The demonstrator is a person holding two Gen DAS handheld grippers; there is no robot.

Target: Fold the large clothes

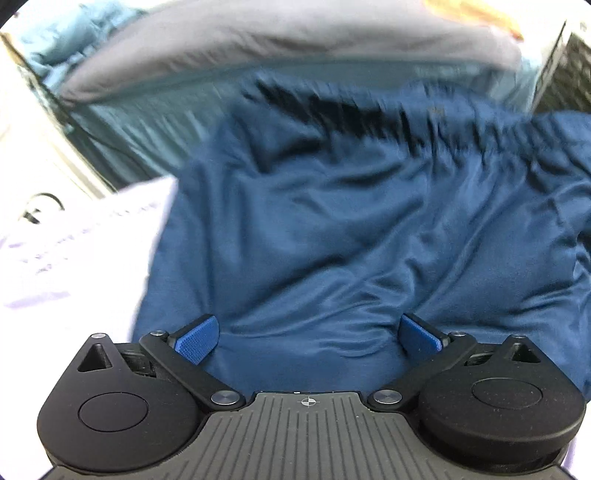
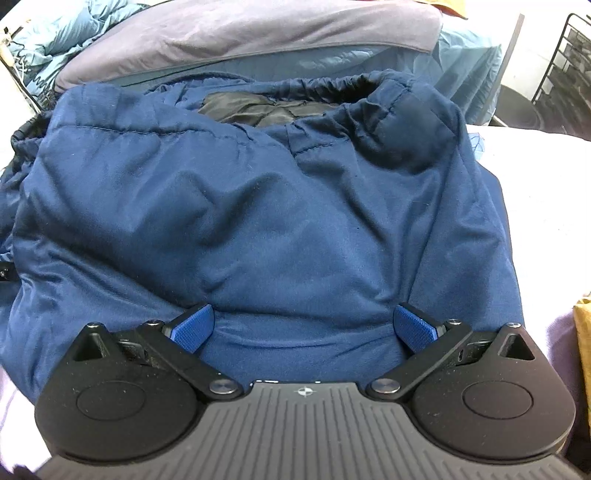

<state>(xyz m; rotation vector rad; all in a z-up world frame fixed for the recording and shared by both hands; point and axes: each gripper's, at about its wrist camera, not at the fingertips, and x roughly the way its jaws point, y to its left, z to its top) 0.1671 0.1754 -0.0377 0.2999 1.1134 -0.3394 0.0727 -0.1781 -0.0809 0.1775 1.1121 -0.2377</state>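
Right wrist view: our right gripper [image 2: 303, 326] and left gripper [image 1: 309, 336], both spread wide and empty, face the jacket [image 2: 258, 206] on the bed [image 2: 535, 192], ready to pinch.

A grey pillow [image 2: 251, 37] lies across the head of a bed covered in a white sheet [image 2: 535, 192]. Left of the pillow, a crumpled light-blue quilt [image 2: 59, 33]; right of it, more pale-blue bedding [image 2: 469, 62]. Further right, a black wire rack [image 2: 565, 62] stands against a white wall. Bright daylight throughout.
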